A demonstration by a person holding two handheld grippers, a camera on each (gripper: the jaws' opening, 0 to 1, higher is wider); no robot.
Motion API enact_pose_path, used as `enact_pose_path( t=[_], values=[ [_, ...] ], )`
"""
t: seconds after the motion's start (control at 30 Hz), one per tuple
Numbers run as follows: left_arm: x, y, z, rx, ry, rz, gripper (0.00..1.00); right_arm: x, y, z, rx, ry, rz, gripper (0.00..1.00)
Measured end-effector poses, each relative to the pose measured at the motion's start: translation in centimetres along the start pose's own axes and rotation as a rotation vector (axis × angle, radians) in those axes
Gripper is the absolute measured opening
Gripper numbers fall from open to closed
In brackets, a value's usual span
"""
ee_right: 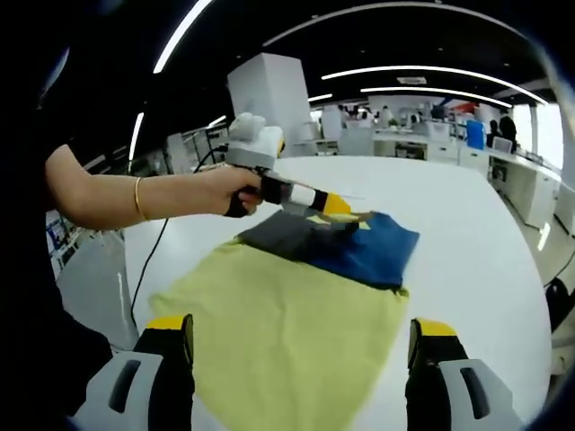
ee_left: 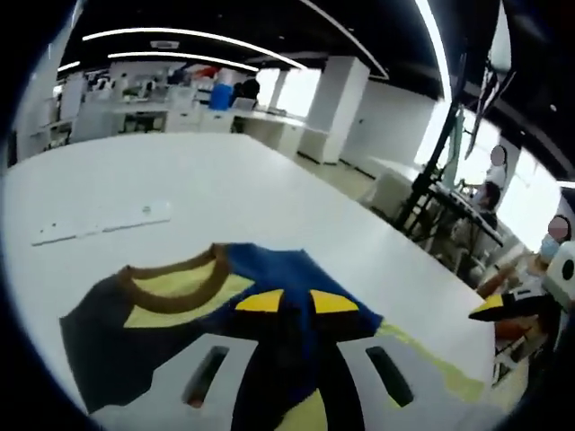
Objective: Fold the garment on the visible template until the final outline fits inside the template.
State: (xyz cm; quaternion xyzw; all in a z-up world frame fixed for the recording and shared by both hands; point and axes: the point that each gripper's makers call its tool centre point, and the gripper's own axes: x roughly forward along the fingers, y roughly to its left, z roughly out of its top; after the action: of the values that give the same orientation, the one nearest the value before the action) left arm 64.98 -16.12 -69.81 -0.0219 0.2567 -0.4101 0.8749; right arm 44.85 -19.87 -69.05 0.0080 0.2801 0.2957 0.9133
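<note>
No legible print; left claw [ee_right: 346, 218] pinches garment [ee_right: 296, 337] w/ brown collar [ee_left: 175, 285].

A large white table [ee_left: 269, 206] spreads through an open office. At twelve o'clock, a white square column [ee_right: 269, 90] rises under a black ceiling with curved light strips [ee_left: 180, 36]. White desks [ee_right: 413, 144] and bright windows [ee_left: 301, 90] stand beyond.

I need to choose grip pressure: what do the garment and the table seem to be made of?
The yellow, navy and blue garment looks like soft matte knit fabric: it drapes and creases, with a ribbed brown collar. The white table looks hard, smooth, faintly glossy, possibly laminate.
</note>
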Motion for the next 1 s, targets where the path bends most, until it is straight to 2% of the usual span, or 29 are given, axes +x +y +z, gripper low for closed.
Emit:
enact_pose_path(
  t=[0.1,0.3,0.4,0.5,0.67,0.73,1.0],
  values=[
    [-0.2,0.1,0.1,0.102,-0.001,0.008,0.30,0.1,0.0,-0.1,0.005,0.001,0.002,0.99],
    [-0.7,-0.2,-0.7,0.183,0.033,-0.011,0.42,0.3,0.1,-0.3,0.007,0.003,0.004,0.99],
    [-1.0,-0.5,-1.7,0.264,0.077,-0.029,0.42,0.4,0.2,-0.2,0.009,0.000,0.005,0.99],
    [-1.1,-0.5,-2.6,0.267,0.106,-0.034,0.42,0.4,0.2,-0.3,0.010,0.001,0.002,0.99],
    [-1.5,-0.5,-3.3,0.277,0.107,-0.056,0.42,0.3,0.2,-0.6,0.015,0.004,-0.001,0.99],
    [-1.8,-0.1,-3.8,0.302,0.130,-0.052,0.42,0.2,0.1,-0.7,0.019,0.006,-0.004,0.99],
    [-3.0,2.0,-4.0,0.371,0.127,-0.019,0.39,0.1,0.0,-0.9,0.025,0.007,-0.008,0.99]
  ],
)
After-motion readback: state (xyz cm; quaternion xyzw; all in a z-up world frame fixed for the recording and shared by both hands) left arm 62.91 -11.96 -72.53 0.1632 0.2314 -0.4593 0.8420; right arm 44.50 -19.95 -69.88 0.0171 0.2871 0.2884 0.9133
